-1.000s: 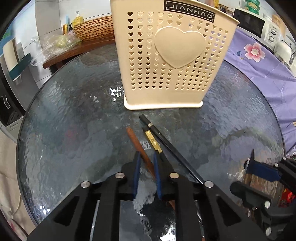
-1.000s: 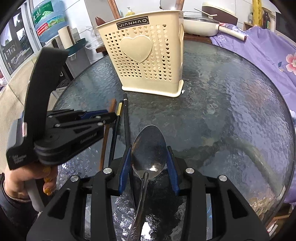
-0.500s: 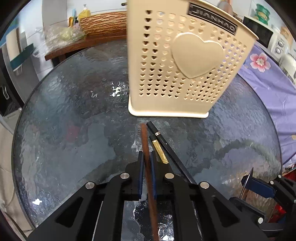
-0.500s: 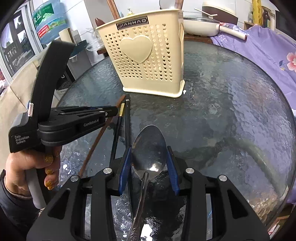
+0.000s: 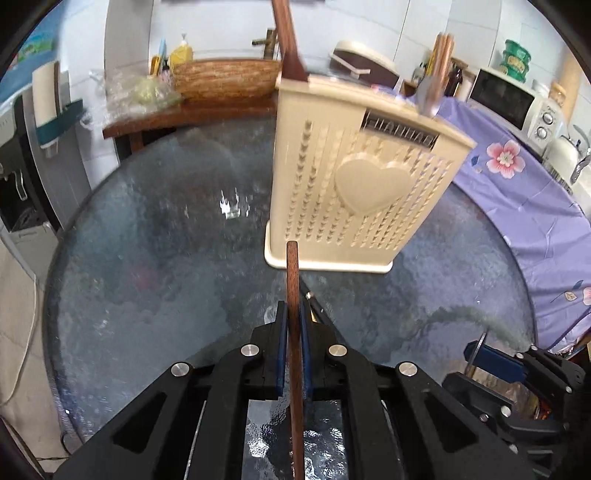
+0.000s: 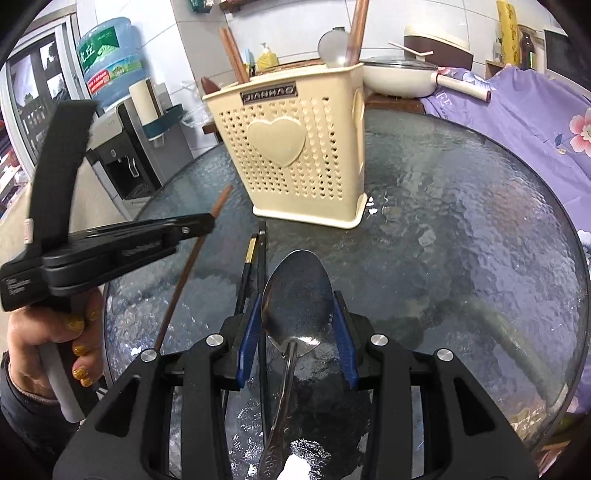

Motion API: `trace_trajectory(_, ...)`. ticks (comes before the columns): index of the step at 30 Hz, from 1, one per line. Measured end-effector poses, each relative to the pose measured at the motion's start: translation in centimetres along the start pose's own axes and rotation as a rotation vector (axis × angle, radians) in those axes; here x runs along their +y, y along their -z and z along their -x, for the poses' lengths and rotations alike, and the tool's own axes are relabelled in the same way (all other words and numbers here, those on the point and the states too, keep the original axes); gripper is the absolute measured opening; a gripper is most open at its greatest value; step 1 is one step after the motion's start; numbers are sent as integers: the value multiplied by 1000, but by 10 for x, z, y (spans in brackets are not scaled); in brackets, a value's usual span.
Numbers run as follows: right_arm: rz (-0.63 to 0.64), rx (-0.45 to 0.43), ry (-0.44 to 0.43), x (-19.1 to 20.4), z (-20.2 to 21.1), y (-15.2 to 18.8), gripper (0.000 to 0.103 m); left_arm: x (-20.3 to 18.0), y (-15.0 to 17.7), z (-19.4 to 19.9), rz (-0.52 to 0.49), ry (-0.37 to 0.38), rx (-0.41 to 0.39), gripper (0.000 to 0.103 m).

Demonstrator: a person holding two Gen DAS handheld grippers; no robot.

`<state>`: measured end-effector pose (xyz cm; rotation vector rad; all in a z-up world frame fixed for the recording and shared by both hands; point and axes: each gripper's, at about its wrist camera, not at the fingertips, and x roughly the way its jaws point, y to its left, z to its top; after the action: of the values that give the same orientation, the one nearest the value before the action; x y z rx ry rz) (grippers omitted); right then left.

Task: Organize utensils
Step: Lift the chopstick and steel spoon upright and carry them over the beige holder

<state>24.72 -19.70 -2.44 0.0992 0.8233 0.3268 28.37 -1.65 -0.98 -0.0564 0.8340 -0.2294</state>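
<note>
Here, table (image 6: 461,229): round glass, wide bare stretch right of the cream holder (image 6: 295,155).
Left tool (image 5: 291,317): pinching the brown chopstick (image 5: 293,295) — lifted, long axis toward the holder.
Right tool (image 6: 297,314): clamped on the spoon (image 6: 295,295) — bowl forward.

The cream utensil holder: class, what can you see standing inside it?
Rising out of the cream utensil holder are brown wooden chopsticks, a metal spoon and another wooden handle. Their lower ends are hidden behind its perforated wall.
</note>
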Motion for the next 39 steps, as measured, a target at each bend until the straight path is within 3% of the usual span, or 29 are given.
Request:
trace_trajectory(16, 14, -70, -20, 11, 36, -12, 38, -11, -6, 71, -15, 9, -187, 6)
trace_trajectory(39, 44, -84, -42, 24, 51, -17, 38, -8, -6, 109, -16, 28, -281, 6)
